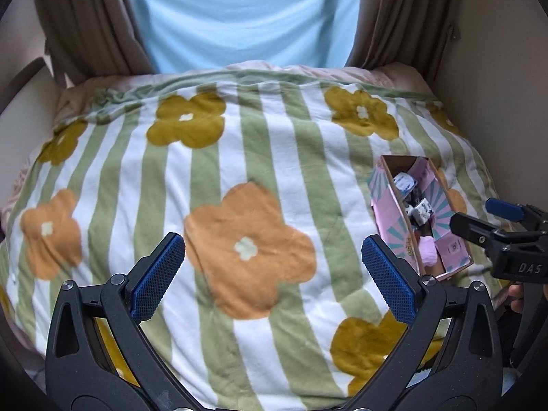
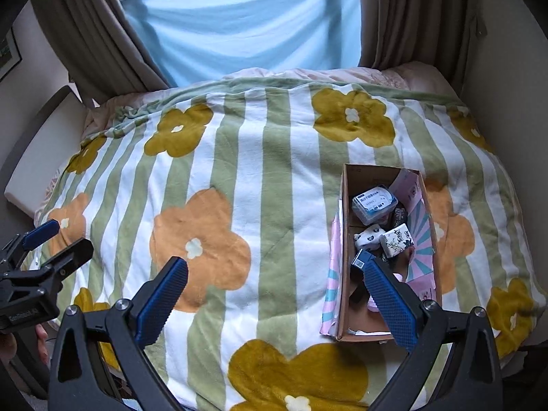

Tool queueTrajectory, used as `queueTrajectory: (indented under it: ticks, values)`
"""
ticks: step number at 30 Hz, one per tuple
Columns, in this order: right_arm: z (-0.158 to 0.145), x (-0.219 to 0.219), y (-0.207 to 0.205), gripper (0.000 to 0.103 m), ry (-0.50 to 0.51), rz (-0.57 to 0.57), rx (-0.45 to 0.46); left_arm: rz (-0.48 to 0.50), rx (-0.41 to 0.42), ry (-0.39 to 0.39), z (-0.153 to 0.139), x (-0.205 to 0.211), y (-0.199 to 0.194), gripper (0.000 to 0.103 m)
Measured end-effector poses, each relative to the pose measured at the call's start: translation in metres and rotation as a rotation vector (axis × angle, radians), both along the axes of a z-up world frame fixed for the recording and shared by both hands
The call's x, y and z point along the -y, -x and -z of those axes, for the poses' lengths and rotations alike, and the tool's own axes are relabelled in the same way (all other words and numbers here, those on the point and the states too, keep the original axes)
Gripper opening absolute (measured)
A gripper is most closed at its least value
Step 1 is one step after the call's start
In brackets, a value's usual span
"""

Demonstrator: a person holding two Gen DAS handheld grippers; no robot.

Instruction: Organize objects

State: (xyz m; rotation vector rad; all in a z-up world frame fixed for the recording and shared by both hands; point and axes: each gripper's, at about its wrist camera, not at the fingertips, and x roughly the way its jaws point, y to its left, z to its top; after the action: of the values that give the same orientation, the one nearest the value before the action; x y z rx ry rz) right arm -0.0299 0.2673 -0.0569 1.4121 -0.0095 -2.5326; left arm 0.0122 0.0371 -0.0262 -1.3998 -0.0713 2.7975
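Observation:
An open cardboard box (image 2: pixel 348 185) with pink patterned flaps lies on the flowered blanket (image 2: pixel 239 178), at the right. Inside it are a clear blue-labelled case (image 2: pixel 375 203), two small white patterned packets (image 2: pixel 397 239), a dark item and something pink. The box also shows in the left wrist view (image 1: pixel 387 212). My left gripper (image 1: pixel 274 267) is open and empty above the blanket's middle. My right gripper (image 2: pixel 277 294) is open and empty, its right finger (image 2: pixel 390 298) over the box's near end. Each gripper shows at the edge of the other's view.
The blanket (image 1: pixel 239 178) covers a bed. Brown curtains (image 2: pixel 102 34) and a light blue cloth (image 2: pixel 246 24) hang behind it. A wall (image 2: pixel 507 68) stands close on the right, a white ledge (image 2: pixel 41 157) on the left.

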Motion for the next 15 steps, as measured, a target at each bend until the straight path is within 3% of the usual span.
queueTrajectory:
  ticks: [15]
  values:
    - [-0.0026,0.0058,-0.004,0.103,-0.006,-0.006,-0.012,-0.01,0.008,-0.02,-0.0029,0.0053,-0.0047,0.103]
